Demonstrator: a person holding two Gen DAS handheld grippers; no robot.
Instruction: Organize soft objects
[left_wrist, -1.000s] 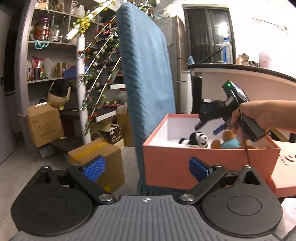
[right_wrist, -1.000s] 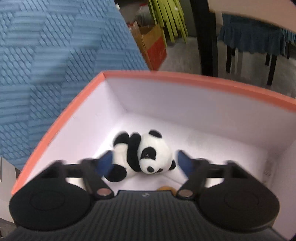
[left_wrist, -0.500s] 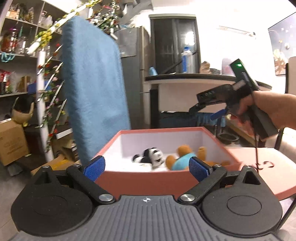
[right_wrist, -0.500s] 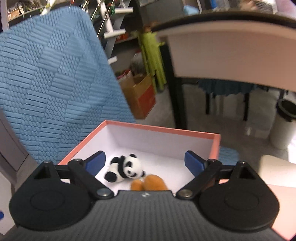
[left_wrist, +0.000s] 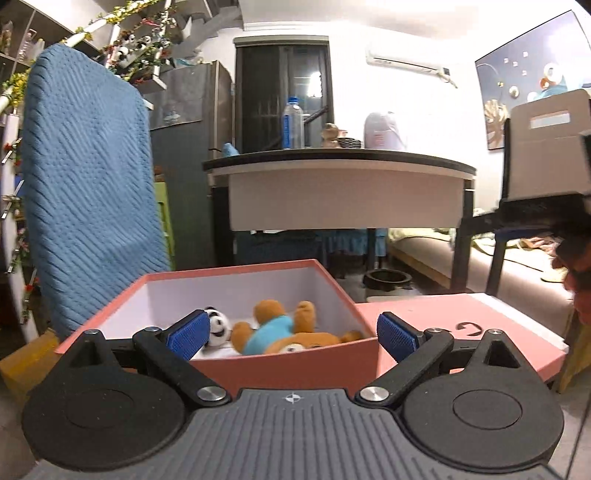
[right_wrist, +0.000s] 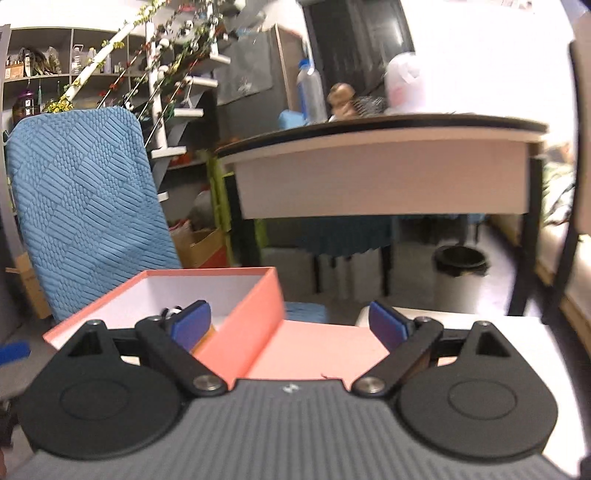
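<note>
An open salmon-pink box (left_wrist: 280, 365) with a white interior is seen ahead of the left gripper (left_wrist: 291, 334), whose blue pads are spread wide with nothing held between them. Inside the box, a small panda plush (left_wrist: 218, 328) is lying at the left, touching a brown teddy bear (left_wrist: 288, 332) in a light-blue shirt, which is sprawled on its back beside it. The box's flat pink lid (left_wrist: 461, 321) is laid just to the right of the box, on a white surface.

In the right wrist view, the right gripper (right_wrist: 290, 325) is likewise held wide open and empty, and is pointed over the lid near the box's right wall. Behind the box, a blue textured chair back (left_wrist: 88, 192) is seen, and a table (left_wrist: 343, 184) carrying a water bottle (left_wrist: 293, 123) is visible farther off.
</note>
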